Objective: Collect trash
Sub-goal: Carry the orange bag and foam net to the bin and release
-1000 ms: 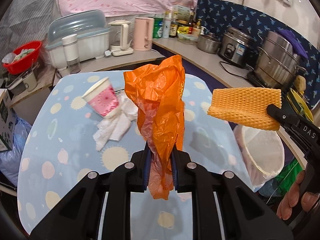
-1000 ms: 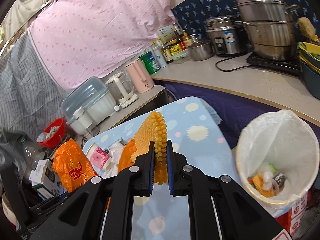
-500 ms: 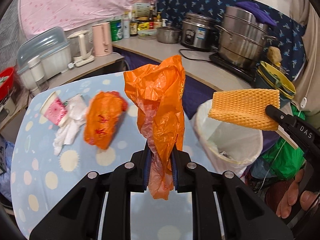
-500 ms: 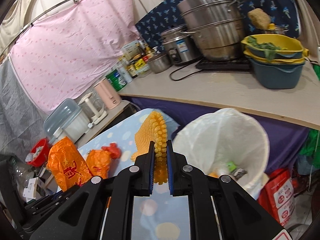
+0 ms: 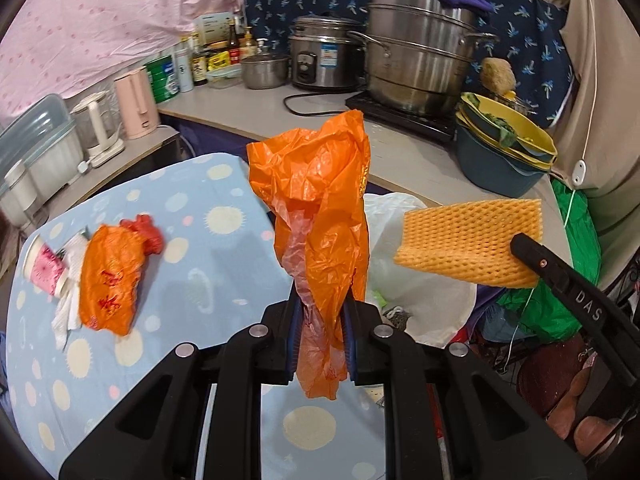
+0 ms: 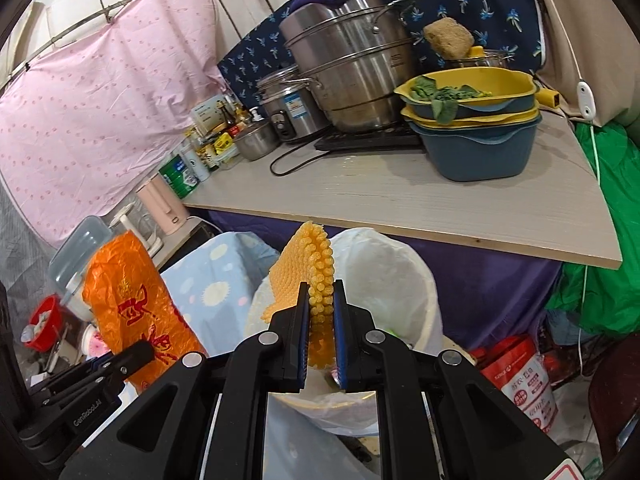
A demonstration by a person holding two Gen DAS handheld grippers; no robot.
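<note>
My left gripper (image 5: 320, 312) is shut on a crumpled orange plastic bag (image 5: 320, 208), held above the table's right edge; the bag also shows in the right wrist view (image 6: 132, 308). My right gripper (image 6: 321, 308) is shut on a yellow-orange foam net (image 6: 308, 264), held over the white-lined trash bin (image 6: 384, 276). In the left wrist view the foam net (image 5: 468, 240) hangs over the bin (image 5: 424, 300). On the blue spotted table (image 5: 200, 264) lie another orange bag (image 5: 112, 276), a pink paper cup (image 5: 42, 264) and white tissue (image 5: 66, 312).
A counter (image 6: 440, 204) behind the bin holds steel pots (image 6: 352, 64), a rice cooker (image 5: 324, 58) and stacked blue and yellow basins (image 6: 476, 136). Green bags (image 6: 608, 240) and a red packet (image 6: 520, 380) are on the floor at right. Kettles (image 5: 136, 104) stand at left.
Both grippers have swung right with their loads, from over the table to the bin. The bin now lies right under the foam net; the cup and tissue have slid to the far left.
</note>
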